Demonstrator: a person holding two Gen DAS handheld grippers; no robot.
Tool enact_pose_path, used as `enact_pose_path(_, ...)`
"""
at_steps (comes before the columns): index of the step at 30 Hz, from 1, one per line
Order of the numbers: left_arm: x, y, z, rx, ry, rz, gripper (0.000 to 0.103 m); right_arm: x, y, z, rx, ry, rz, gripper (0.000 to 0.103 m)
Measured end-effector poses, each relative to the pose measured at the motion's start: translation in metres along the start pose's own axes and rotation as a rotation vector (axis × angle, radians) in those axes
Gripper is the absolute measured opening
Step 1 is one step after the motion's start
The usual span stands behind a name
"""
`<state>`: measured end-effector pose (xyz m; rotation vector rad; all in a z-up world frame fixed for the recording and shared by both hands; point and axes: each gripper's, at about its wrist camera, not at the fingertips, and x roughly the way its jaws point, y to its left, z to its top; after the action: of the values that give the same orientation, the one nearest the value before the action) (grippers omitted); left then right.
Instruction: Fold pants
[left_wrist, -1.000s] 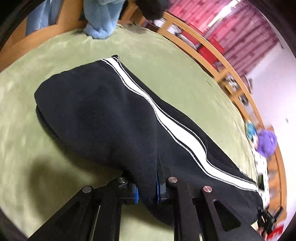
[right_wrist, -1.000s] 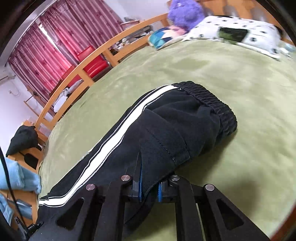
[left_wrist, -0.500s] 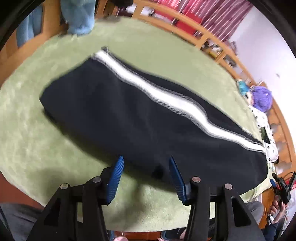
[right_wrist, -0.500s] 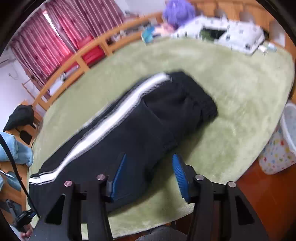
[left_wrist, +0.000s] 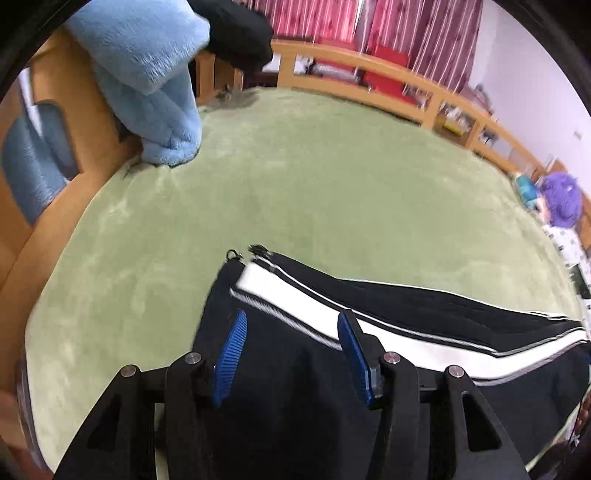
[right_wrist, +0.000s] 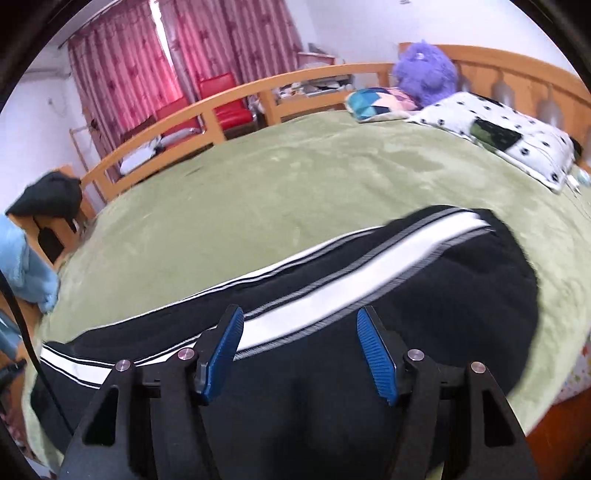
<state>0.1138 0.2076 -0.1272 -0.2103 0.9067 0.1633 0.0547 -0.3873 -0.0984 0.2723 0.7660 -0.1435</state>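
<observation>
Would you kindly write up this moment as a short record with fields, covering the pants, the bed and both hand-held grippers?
garment: black pants with white side stripe, lying lengthwise on the bed
surface: green blanket
left hand-held gripper: jaws have just been opening, above the pants near the hem, nothing pinched
right hand-held gripper: jaws have just been opening, above the pants, nothing pinched
nearby: blue fleece on the footboard, spotted pillow, purple plush toy
</observation>
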Motion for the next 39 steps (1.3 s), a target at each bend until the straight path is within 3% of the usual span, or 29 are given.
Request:
enact_pose_path(3, 0.023, 0.003, 0.008, 0.021, 0.034, -0.004, 0.048, 0.018, 0.017, -0.007, -0.035, 0.004, -0.011, 0.063)
enact_pose_path(7, 0.048, 0.012, 0.016, 0.018, 0.051, -0.024, 0.048, 0.036, 0.021, -0.017, -0.050, 0.107, 0.103, 0.063)
enact_pose_path(11, 0.078, 0.011, 0.025, 0.035, 0.082, -0.003, 0.048, 0.037, 0.020, -0.016, 0.002, 0.095, 0.155, 0.064)
enact_pose_path(12, 0.086, 0.010, 0.026, 0.029, 0.104, -0.001, 0.042, 0.039, 0.019, -0.016, 0.015, 0.093, 0.149, 0.065)
enact_pose_path(13, 0.089, 0.011, 0.026, 0.018, 0.112, -0.016, 0.028, 0.041, 0.018, -0.016, 0.026, 0.096, 0.141, 0.065)
enact_pose_path(14, 0.090, 0.011, 0.025, 0.011, 0.108, -0.033, 0.025, 0.043, 0.017, -0.017, 0.035, 0.102, 0.131, 0.065)
enact_pose_path(17, 0.074, 0.020, 0.025, 0.003, 0.029, -0.052, 0.021, 0.048, 0.012, -0.019, 0.072, 0.127, 0.120, 0.065)
enact_pose_path(20, 0.040, 0.060, 0.038, -0.170, -0.104, -0.124, 0.020, 0.049, 0.006, -0.018, 0.105, 0.123, 0.100, 0.065)
enact_pose_path(21, 0.037, 0.066, 0.040, -0.194, -0.114, -0.127, 0.020, 0.049, 0.005, -0.017, 0.114, 0.121, 0.096, 0.065)
enact_pose_path(23, 0.035, 0.068, 0.040, -0.180, -0.144, -0.058, 0.021, 0.048, 0.003, -0.015, 0.125, 0.109, 0.098, 0.065)
enact_pose_path(25, 0.048, 0.058, 0.036, -0.132, -0.116, 0.016, 0.024, 0.044, 0.003, -0.016, 0.119, 0.095, 0.091, 0.065)
enact_pose_path(29, 0.076, 0.037, 0.029, -0.065, 0.042, 0.190, 0.031, 0.038, 0.001, -0.016, 0.108, 0.088, 0.086, 0.065)
enact_pose_path(30, 0.071, 0.037, 0.028, -0.070, 0.037, 0.196, 0.034, 0.036, 0.000, -0.016, 0.108, 0.088, 0.082, 0.065)
enact_pose_path(33, 0.041, 0.034, 0.022, -0.102, 0.005, 0.157, 0.063, 0.025, -0.007, -0.014, 0.102, 0.082, 0.039, 0.065)
enact_pose_path(39, -0.002, 0.002, -0.005, -0.089, -0.057, 0.091, 0.065, -0.016, -0.061, -0.003, 0.046, 0.011, -0.150, 0.078)
